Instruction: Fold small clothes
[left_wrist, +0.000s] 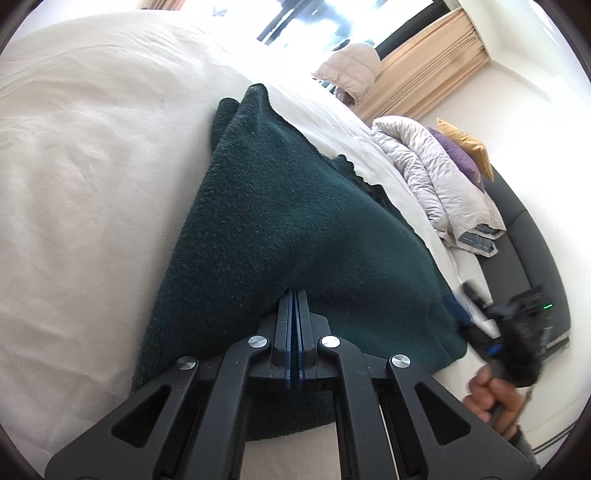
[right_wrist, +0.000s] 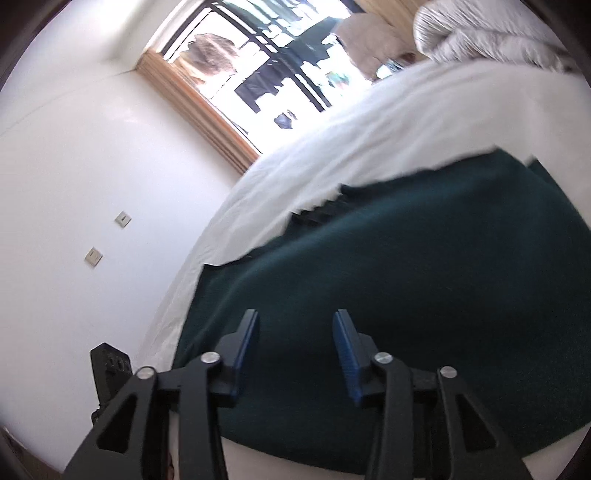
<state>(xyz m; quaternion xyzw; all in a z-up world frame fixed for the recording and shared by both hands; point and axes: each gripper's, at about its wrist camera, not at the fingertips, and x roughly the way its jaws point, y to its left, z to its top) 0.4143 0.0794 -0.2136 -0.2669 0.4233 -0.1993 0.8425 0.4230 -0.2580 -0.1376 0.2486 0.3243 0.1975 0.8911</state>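
In the left wrist view, the left claw (left_wrist: 291, 295) is closed tightly on a fold of the dark green garment (left_wrist: 280, 221), which is spread on the bed (left_wrist: 74, 155) near its side edge. In the right wrist view, the right claw (right_wrist: 295, 332) is held wide above the same garment (right_wrist: 424, 277), gripping nothing. If only one side is pulled, the thick knit could be dragged askew and the fold spoiled.

Both wrist views sit low and close over the bed sheet (left_wrist: 74, 166), each looking along its own fingers toward the window (right_wrist: 266, 66) at twelve o'clock, sharing the dark green garment (left_wrist: 277, 221) and the sheet around it.
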